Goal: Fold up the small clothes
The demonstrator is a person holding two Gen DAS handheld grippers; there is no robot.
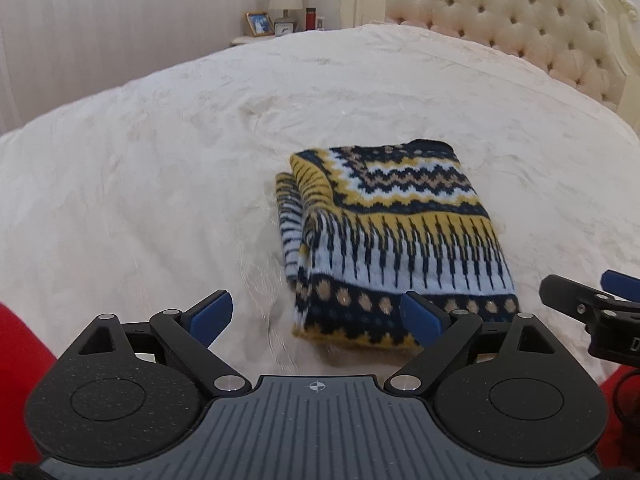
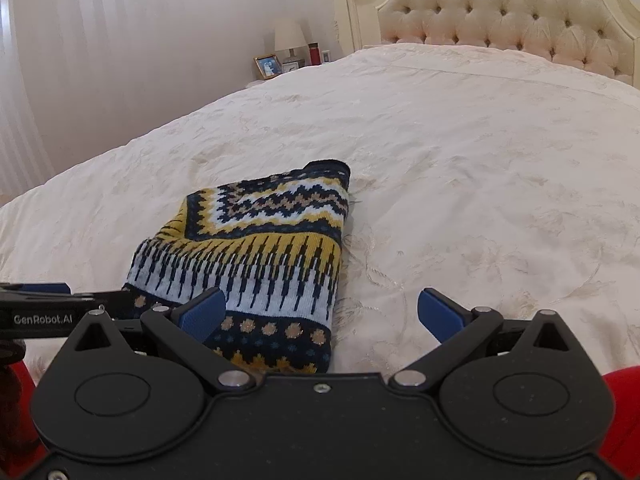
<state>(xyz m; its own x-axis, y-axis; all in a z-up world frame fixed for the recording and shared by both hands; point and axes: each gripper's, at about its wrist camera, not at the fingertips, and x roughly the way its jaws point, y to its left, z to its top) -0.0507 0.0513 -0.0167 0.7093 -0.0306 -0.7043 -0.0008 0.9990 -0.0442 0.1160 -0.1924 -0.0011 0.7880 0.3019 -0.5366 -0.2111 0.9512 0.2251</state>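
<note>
Patterned knit sweater (image 1: 392, 240) lies folded on a cream bed (image 1: 160, 160), just ahead of both grippers. Left gripper (image 1: 318, 316) and right gripper (image 2: 320, 314) stand spread, holding nothing. A careless nudge could undo its loose left layers. "GenRobot.AI" marks the left gripper's side.

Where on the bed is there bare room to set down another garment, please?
Bare bedspread lies left of the folded sweater, between it and the nightstand side, and beyond it toward the headboard; also right of it. The near edge is crowded: the open left gripper and right gripper flank the sweater.
</note>
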